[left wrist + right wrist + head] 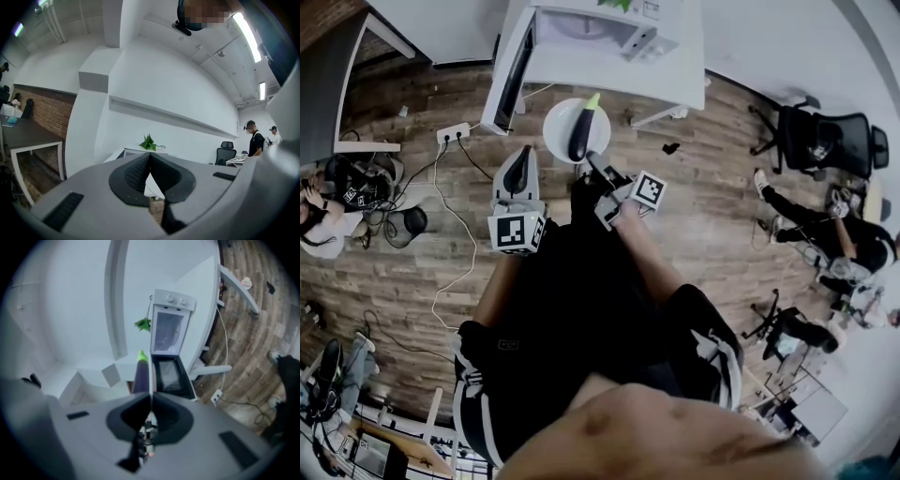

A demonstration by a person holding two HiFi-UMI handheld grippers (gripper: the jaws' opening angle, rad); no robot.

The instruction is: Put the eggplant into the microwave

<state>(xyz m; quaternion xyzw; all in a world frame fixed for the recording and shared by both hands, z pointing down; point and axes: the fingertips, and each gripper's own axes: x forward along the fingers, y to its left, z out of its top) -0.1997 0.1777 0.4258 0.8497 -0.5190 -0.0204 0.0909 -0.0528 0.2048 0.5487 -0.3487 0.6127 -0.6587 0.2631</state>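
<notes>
A dark purple eggplant (581, 131) with a green stem lies on a round white plate (558, 131). My right gripper (592, 165) is shut on the plate's near rim and holds it above the floor, in front of the white table (675, 66). On that table stands the white microwave (591, 26), its door (514, 70) swung open. In the right gripper view the plate (150, 376) shows edge-on between the jaws, with the eggplant (140, 373) beside it and the microwave (171, 331) ahead. My left gripper (521, 157) is shut and empty, left of the plate; its pads (140, 171) meet.
A power strip (453, 133) and cables lie on the wooden floor left of the table. A black office chair (825, 141) and seated people are at the right, another person and a dark desk (328, 84) at the left. A small plant (148, 142) sits on the table.
</notes>
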